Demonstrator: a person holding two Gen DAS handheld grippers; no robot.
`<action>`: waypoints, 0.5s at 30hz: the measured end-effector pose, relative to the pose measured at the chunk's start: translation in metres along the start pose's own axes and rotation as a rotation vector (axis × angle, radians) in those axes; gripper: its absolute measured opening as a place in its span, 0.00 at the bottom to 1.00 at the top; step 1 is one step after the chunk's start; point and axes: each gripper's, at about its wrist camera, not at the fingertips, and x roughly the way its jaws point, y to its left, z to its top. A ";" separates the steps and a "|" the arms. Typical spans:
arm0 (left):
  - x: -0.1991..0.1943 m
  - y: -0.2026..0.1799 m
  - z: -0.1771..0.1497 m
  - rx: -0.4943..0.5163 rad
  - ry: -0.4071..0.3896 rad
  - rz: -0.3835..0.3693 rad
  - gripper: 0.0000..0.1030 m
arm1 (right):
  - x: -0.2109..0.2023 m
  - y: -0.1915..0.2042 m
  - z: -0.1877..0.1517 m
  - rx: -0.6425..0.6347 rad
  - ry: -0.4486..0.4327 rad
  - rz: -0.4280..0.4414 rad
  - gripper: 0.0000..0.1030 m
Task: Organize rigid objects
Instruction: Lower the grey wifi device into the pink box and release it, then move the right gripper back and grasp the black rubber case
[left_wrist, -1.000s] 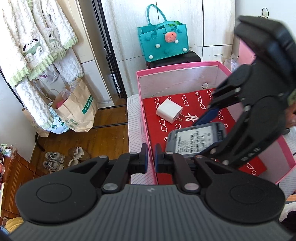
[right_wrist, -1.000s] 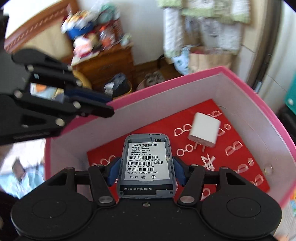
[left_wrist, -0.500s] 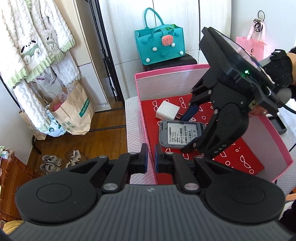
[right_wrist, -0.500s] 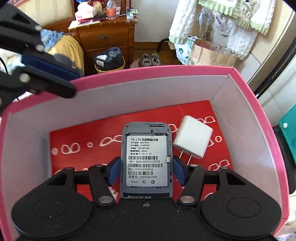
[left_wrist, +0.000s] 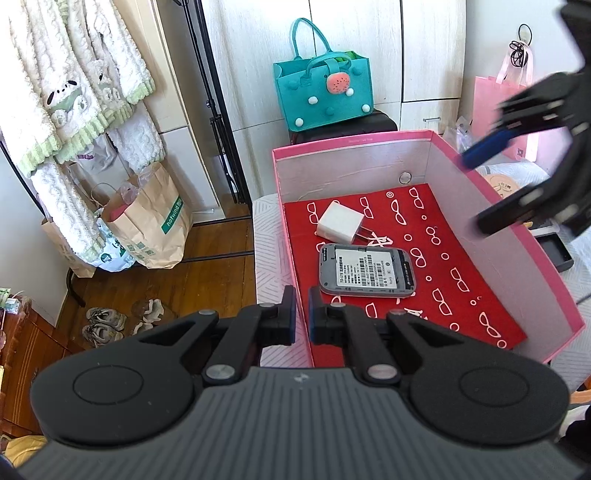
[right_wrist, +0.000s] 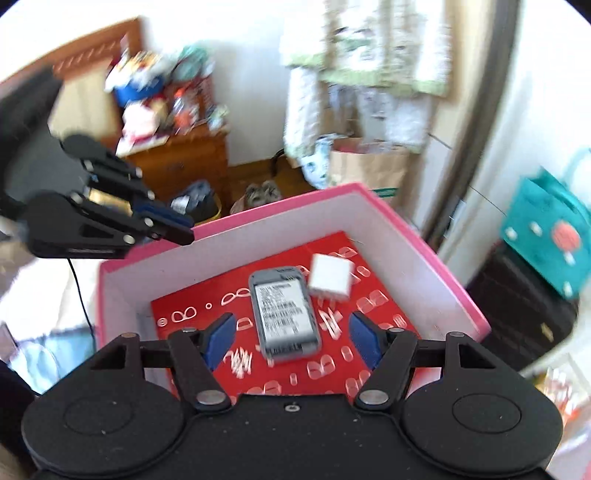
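Two devices (left_wrist: 366, 271) inside pink box (left_wrist: 517, 236)

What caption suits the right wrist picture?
Right gripper, jaws opening, above the grey wireless router lying beside a white charger in the pink box.

Teal felt bag (left_wrist: 323, 92) — paper bag (left_wrist: 155, 225), shoes (left_wrist: 103, 323) on floor

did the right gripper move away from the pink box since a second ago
Yes. The right gripper has lifted up and back past the pink box wall, jaws opening, leaving the grey device inside.
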 end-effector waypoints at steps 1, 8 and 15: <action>0.001 -0.001 0.001 0.005 0.001 0.005 0.05 | -0.013 -0.005 -0.007 0.040 -0.012 -0.009 0.74; 0.001 -0.004 0.001 0.004 0.002 0.023 0.05 | -0.070 -0.023 -0.073 0.235 -0.029 -0.138 0.74; 0.001 -0.006 0.000 -0.016 0.004 0.042 0.06 | -0.084 -0.035 -0.152 0.437 -0.025 -0.175 0.74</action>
